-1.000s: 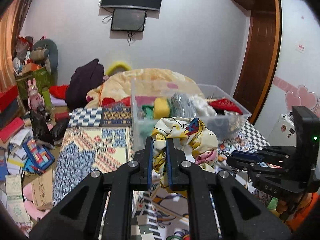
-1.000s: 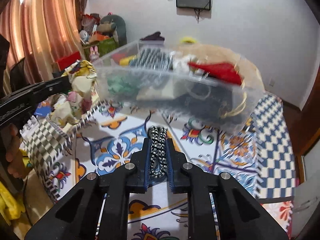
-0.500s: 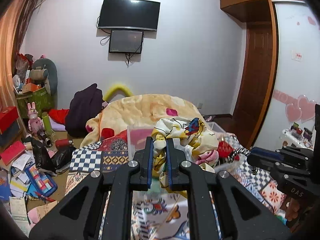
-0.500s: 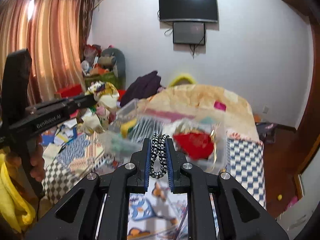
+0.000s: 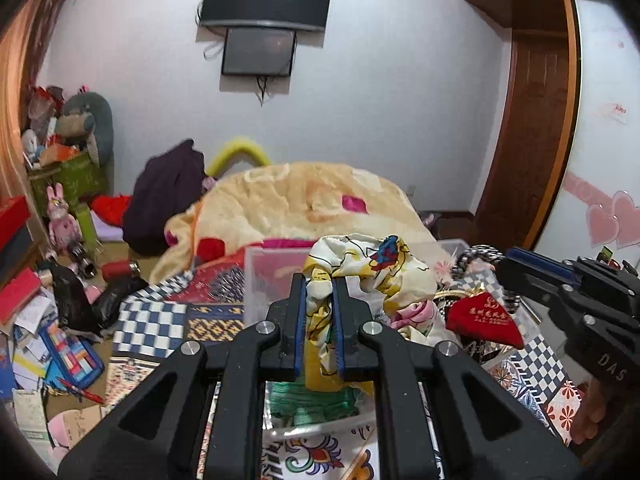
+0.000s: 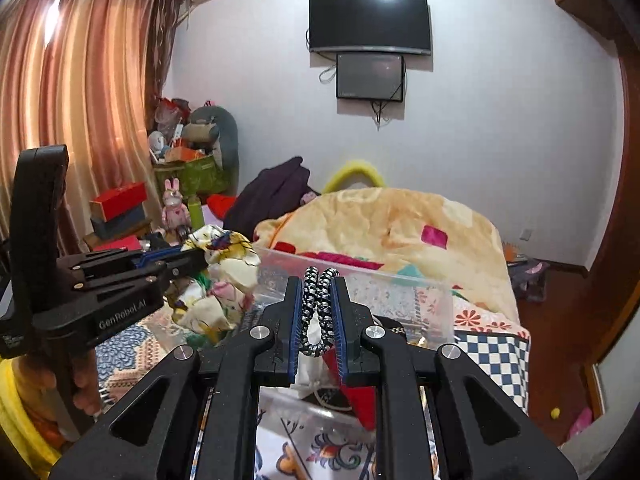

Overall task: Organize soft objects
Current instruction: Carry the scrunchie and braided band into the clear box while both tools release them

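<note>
Both grippers clenched: left gripper [image 5: 319, 334] on crumpled printed cloth [image 5: 372, 272], right gripper [image 6: 318, 316] on braided cord [image 6: 318, 312]; clear plastic bin [image 6: 400, 292] now lower, closer.

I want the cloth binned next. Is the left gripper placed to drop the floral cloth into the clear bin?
Probably yes: the left gripper holds the floral cloth right above the clear bin, whose open top looks unobstructed.

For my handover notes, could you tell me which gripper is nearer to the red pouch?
Right. The right gripper hangs directly above the red pouch; the left gripper holds its cloth beside it.
</note>
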Action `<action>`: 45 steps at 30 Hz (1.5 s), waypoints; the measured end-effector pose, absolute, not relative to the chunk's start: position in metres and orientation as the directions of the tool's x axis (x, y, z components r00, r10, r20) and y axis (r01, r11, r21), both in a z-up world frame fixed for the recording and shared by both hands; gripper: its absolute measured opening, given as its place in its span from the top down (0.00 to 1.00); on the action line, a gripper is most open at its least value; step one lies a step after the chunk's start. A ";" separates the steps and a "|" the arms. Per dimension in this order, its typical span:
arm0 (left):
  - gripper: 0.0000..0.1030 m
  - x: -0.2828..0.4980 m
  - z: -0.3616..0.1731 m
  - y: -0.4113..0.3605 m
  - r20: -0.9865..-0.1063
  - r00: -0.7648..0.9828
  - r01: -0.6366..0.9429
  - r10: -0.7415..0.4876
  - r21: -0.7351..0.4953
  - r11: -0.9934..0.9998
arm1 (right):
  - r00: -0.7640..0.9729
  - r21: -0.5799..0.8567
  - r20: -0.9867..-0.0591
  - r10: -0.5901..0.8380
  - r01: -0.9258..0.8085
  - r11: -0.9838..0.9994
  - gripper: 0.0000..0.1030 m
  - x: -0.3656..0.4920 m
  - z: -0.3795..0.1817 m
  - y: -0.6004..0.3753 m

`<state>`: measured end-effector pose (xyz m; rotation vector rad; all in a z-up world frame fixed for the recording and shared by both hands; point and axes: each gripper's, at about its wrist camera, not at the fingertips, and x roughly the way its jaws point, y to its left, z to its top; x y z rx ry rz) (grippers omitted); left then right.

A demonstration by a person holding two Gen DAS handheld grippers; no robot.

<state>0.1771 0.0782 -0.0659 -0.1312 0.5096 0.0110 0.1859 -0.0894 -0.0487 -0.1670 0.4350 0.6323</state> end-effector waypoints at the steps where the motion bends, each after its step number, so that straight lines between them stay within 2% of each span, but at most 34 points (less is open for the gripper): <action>1: 0.89 0.181 -0.069 0.078 -0.498 0.867 -0.045 -0.021 -0.120 0.992 | 0.715 -0.018 -0.455 0.531 -0.604 0.797 0.87 0.190 -0.053 -0.087; 7: 0.89 0.198 -0.090 0.075 -0.568 0.822 -0.033 -0.039 -0.117 0.993 | 0.673 -0.007 -0.546 0.499 -0.599 0.801 0.87 0.206 -0.080 -0.080; 10: 0.74 0.198 -0.093 0.075 -0.582 0.812 -0.031 -0.047 -0.123 0.992 | 0.664 -0.007 -0.561 0.493 -0.600 0.800 0.81 0.206 -0.085 -0.081; 12: 0.63 0.196 -0.092 0.076 -0.578 0.815 -0.029 -0.055 -0.135 0.990 | 0.673 -0.024 -0.559 0.484 -0.597 0.802 0.56 0.205 -0.084 -0.082; 14: 0.56 0.190 -0.090 0.078 -0.569 0.820 -0.030 -0.062 -0.151 0.988 | 0.687 -0.043 -0.553 0.471 -0.588 0.808 0.47 0.201 -0.083 -0.082; 15: 0.48 0.187 -0.088 0.080 -0.562 0.824 -0.033 -0.065 -0.163 0.986 | 0.694 -0.053 -0.548 0.466 -0.585 0.809 0.46 0.200 -0.082 -0.083; 17: 0.40 0.181 -0.085 0.083 -0.552 0.831 -0.047 -0.061 -0.179 0.983 | 0.698 -0.061 -0.548 0.461 -0.583 0.810 0.45 0.199 -0.079 -0.084; 21: 0.39 0.167 -0.074 0.088 -0.522 0.848 -0.040 -0.085 -0.225 0.974 | 0.699 -0.041 -0.539 0.471 -0.580 0.814 0.42 0.196 -0.070 -0.092; 25: 0.39 0.147 -0.052 0.078 -0.467 0.883 -0.033 -0.045 -0.157 0.987 | 0.709 -0.025 -0.500 0.498 -0.587 0.810 0.42 0.184 -0.051 -0.105; 31: 0.39 0.111 -0.014 0.064 -0.375 0.924 0.025 -0.078 -0.143 0.989 | 0.742 0.002 -0.390 0.545 -0.591 0.806 0.41 0.153 -0.015 -0.125; 34: 0.29 0.090 0.006 0.057 -0.322 0.943 0.045 -0.085 -0.129 0.991 | 0.753 0.012 -0.336 0.566 -0.597 0.802 0.40 0.136 0.003 -0.135; 36: 0.17 0.077 0.018 0.054 -0.286 0.954 0.051 -0.084 -0.122 0.991 | 0.763 0.008 -0.302 0.571 -0.597 0.802 0.40 0.124 0.013 -0.141; 38: 0.10 0.062 0.030 0.052 -0.245 0.966 0.054 -0.082 -0.118 0.992 | 0.771 0.009 -0.270 0.576 -0.597 0.803 0.36 0.113 0.023 -0.147; 41: 0.04 0.046 0.042 0.047 -0.206 0.975 0.059 -0.080 -0.106 0.993 | 0.782 0.016 -0.232 0.579 -0.592 0.806 0.22 0.101 0.032 -0.153; 45: 0.01 0.028 0.053 0.040 -0.168 0.984 0.055 -0.068 -0.079 0.995 | 0.789 0.026 -0.202 0.581 -0.588 0.808 0.16 0.093 0.039 -0.158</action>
